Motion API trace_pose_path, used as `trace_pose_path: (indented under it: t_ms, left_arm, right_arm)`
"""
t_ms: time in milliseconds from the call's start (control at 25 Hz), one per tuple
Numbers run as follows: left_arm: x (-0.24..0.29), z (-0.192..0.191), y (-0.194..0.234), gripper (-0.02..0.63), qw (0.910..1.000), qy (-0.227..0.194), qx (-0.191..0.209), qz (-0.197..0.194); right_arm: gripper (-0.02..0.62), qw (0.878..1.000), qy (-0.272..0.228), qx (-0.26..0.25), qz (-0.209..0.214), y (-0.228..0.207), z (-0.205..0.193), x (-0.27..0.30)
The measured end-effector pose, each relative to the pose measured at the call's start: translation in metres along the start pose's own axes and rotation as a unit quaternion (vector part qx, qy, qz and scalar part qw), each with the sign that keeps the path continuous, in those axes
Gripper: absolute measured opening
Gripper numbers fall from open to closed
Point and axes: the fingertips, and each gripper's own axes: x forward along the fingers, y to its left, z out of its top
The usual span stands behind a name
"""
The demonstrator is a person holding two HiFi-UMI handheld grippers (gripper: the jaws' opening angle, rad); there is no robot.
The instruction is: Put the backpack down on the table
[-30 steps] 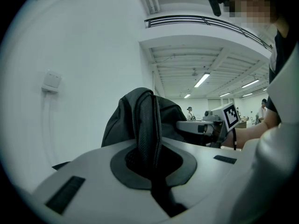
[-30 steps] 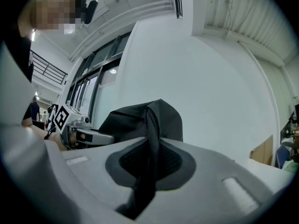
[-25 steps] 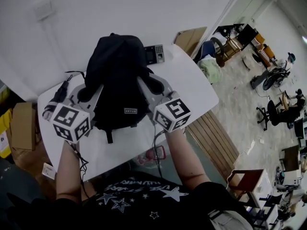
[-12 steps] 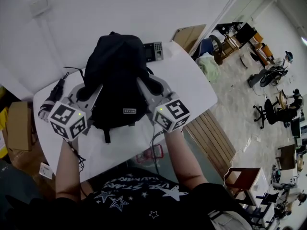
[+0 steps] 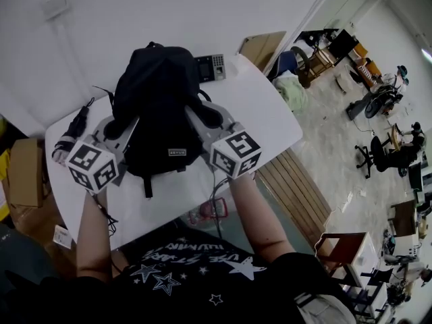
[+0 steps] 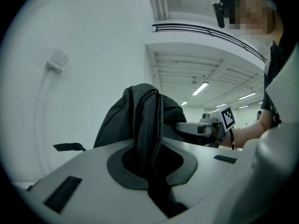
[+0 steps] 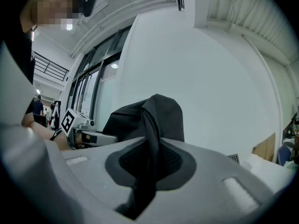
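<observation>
The backpack (image 5: 160, 106) is matt black woven cloth, its strap (image 6: 148, 120) ribbed. The table (image 5: 260, 123) looks smooth, white. The left gripper (image 6: 150, 164) and right gripper (image 7: 148, 164) are matt grey plastic.

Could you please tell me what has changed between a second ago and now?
Hardly anything: the backpack may have sunk slightly toward the table on the side of the left gripper. Nothing was taken or let go: it and the right gripper stay shut on the straps, and the keypad lies as before.
</observation>
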Motion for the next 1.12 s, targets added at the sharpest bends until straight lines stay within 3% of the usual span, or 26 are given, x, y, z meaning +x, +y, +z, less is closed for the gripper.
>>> trace_pose_path:
  t_ms: [240,360,440,520,720,800,880,1120]
  left_arm:
    - [-0.005,0.001,-0.006,0.019,0.9999,0.008,-0.005,0.009]
    - [-0.007,0.000,-0.006,0.054,0.9995,-0.002,-0.008,0.029]
    - [-0.008,-0.001,-0.005,0.119,0.9988,-0.011,-0.004,0.049]
    - [-0.010,-0.005,-0.003,0.243,0.9978,-0.013,-0.006,0.065]
    - [-0.028,-0.010,0.005,0.341,0.9925,-0.026,-0.021,0.117]
    - [-0.038,-0.012,0.008,0.388,0.9887,-0.034,-0.023,0.144]
    - [-0.047,-0.016,0.004,0.402,0.9868,-0.033,-0.028,0.156]
    - [-0.054,-0.022,-0.033,0.402,0.9904,-0.013,-0.025,0.135]
  right_arm:
    - [0.079,1.000,0.017,0.020,-0.010,0.000,0.000,-0.005]
    - [0.150,0.999,0.026,0.027,-0.005,0.005,-0.001,-0.006]
    - [0.203,0.999,0.030,0.028,-0.004,0.008,0.000,-0.008]
    - [0.229,0.999,0.029,0.029,-0.011,0.010,0.002,-0.010]
    - [0.243,0.998,0.022,0.036,-0.036,0.010,0.002,-0.025]
    - [0.316,0.998,0.016,0.038,-0.053,0.009,0.001,-0.033]
    - [0.355,0.998,0.012,0.031,-0.062,0.011,0.001,-0.041]
    - [0.357,0.998,0.014,0.021,-0.054,0.029,0.001,-0.068]
